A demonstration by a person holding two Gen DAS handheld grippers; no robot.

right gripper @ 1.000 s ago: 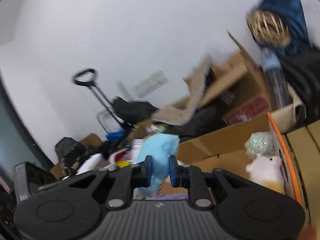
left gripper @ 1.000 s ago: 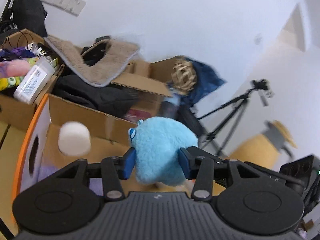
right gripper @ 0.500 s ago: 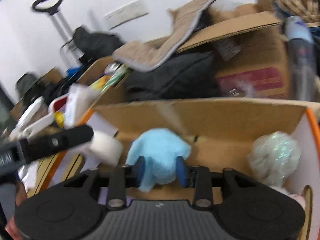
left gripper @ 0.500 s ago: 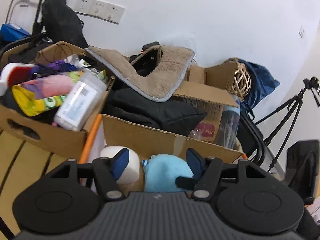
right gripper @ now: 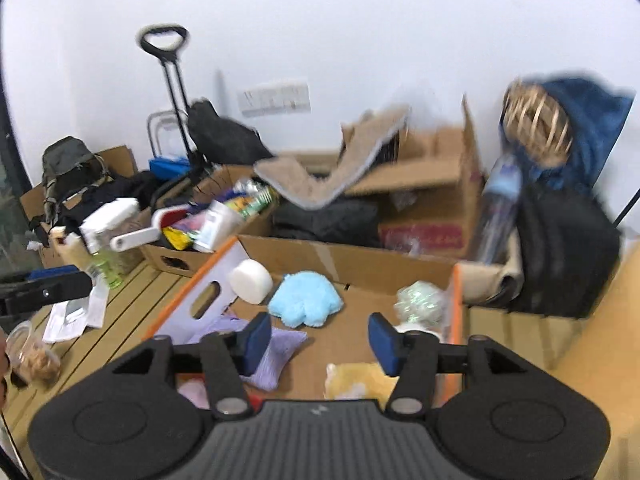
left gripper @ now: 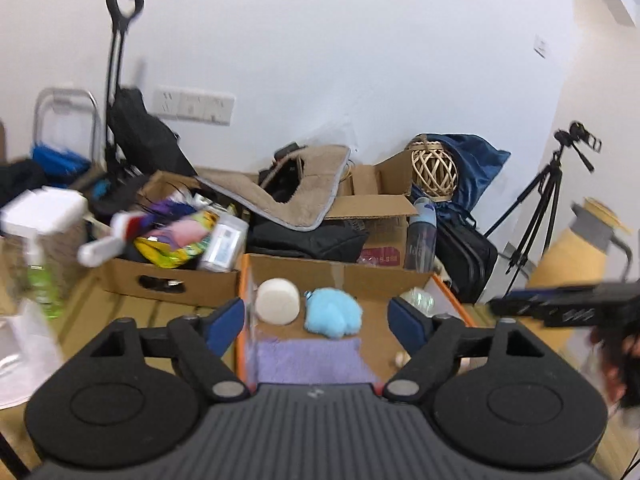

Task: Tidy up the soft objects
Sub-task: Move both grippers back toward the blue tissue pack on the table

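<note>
Closest to me, my left hand-held gripper (left gripper: 318,318) has its blue pads spread wide and still opening, with nothing pinched between them; only the box floor shows through the gap. My right hand-held gripper (right gripper: 316,342) is also parting its jaws, pads apart and empty.

Just beyond the fingertips sits the orange-edged cardboard box (right gripper: 360,264). At its near end I see a lilac cloth pad (left gripper: 312,360) lying flat, and from the right wrist view a yellow plush (right gripper: 360,384) tucked low by my right finger. Further in, the light blue plush toy (left gripper: 334,316) rests on the box floor against the back wall, free of both grippers. Just left of it, a white round cushion (left gripper: 278,300) leans in the corner. Toward the right wall of the box lies a pale, shiny crinkled ball (right gripper: 418,302).

Behind this box, a second carton (left gripper: 172,280) is crammed with packets and bottles. A beige fleece mat (left gripper: 296,196) drapes over dark clothing and another open carton. At the back, a woven wicker ball (left gripper: 434,170) rests on a dark blue bag (left gripper: 476,164), a tripod (left gripper: 536,208) stands to the right, and a trolley handle (left gripper: 122,20) rises against the white wall
</note>
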